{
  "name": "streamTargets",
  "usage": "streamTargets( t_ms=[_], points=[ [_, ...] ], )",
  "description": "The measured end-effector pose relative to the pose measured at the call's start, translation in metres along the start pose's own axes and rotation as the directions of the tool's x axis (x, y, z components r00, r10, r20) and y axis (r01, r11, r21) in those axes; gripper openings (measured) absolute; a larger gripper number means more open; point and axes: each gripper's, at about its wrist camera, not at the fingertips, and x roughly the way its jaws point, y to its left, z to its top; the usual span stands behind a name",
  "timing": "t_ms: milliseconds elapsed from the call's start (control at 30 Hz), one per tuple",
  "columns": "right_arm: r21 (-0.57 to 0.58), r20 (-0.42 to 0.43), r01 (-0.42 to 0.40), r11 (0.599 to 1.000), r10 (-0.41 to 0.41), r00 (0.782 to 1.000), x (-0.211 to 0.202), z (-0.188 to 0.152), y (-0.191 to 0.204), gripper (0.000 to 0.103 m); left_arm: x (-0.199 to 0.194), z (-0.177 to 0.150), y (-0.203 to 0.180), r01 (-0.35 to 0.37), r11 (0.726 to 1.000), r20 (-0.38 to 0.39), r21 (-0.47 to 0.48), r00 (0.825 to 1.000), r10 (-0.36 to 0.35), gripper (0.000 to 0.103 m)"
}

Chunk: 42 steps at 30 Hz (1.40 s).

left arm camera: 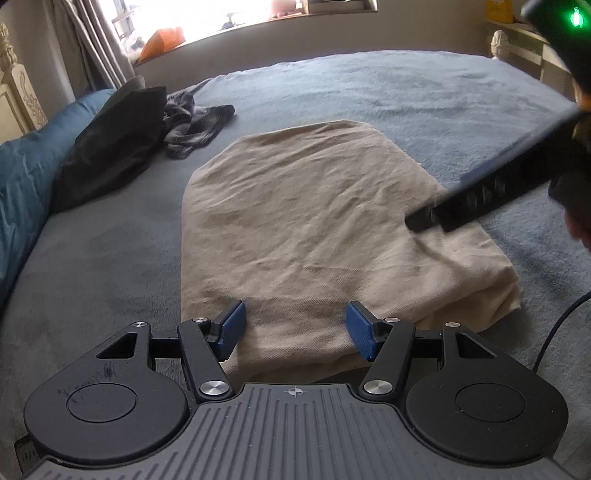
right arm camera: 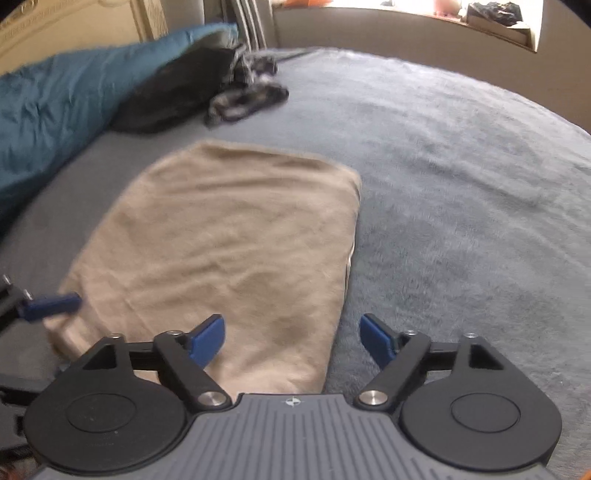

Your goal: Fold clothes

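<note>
Folded beige cloth (left arm camera: 295,221) on bed (left arm camera: 406,92); left gripper (left arm camera: 295,328), right gripper (right arm camera: 291,339) both spread, empty.

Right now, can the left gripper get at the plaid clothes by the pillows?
Probably yes. The left gripper is open and empty, and only flat beige cloth and bare blanket lie before the plaid clothes.

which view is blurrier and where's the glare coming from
Right wrist view is blurrier: the beige garment and plaid clothes smear. Left wrist view is sharper, though the right gripper's finger streaks. In both, the window blows out white and the bed bows.
</note>
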Motion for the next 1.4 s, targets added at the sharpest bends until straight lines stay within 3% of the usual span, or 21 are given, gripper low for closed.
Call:
streamTargets(
  t_ms=[167,467,767,933,1133,1200,1267,1400],
  points=[
    [-0.038,-0.024,0.036,0.999,-0.037,0.999,0.008,-0.005,0.006,0.103,0.001,0.002,0.001,-0.001,1.000,-0.016,-0.011,1.000,0.001,0.060],
    [-0.021,-0.040,0.033,0.999,-0.034,0.999,0.010,-0.005,0.005,0.103,0.000,0.003,-0.001,-0.005,1.000,-0.025,-0.007,1.000,0.004,0.060],
    [-0.083,-0.040,0.072,0.994,-0.076,0.996,0.009,-0.002,0.014,0.103,0.000,0.003,0.000,-0.006,1.000,-0.028,-0.012,1.000,0.005,0.061],
    [-0.221,0.018,0.149,0.964,-0.149,0.989,0.003,-0.006,0.034,0.103,0.000,0.003,0.001,-0.003,1.000,-0.029,-0.016,1.000,0.002,0.061],
    [-0.381,0.089,0.238,0.893,-0.221,0.971,0.001,-0.010,0.057,0.103,-0.001,0.000,0.006,0.020,0.999,-0.005,-0.036,1.000,-0.021,0.061],
    [-0.366,0.093,0.230,0.902,-0.210,0.973,0.000,-0.008,0.055,0.103,-0.007,-0.001,0.014,0.043,0.998,0.032,-0.052,0.999,-0.042,0.061],
    [-0.303,0.083,0.179,0.936,-0.162,0.983,-0.003,-0.003,0.044,0.103,-0.015,0.000,0.024,0.056,0.996,0.072,-0.076,0.996,-0.051,0.061],
    [-0.083,0.060,0.035,0.996,-0.030,0.998,-0.011,0.010,0.004,0.103,-0.026,0.011,0.058,0.041,0.985,0.125,-0.166,0.992,-0.021,0.069]
  ],
)
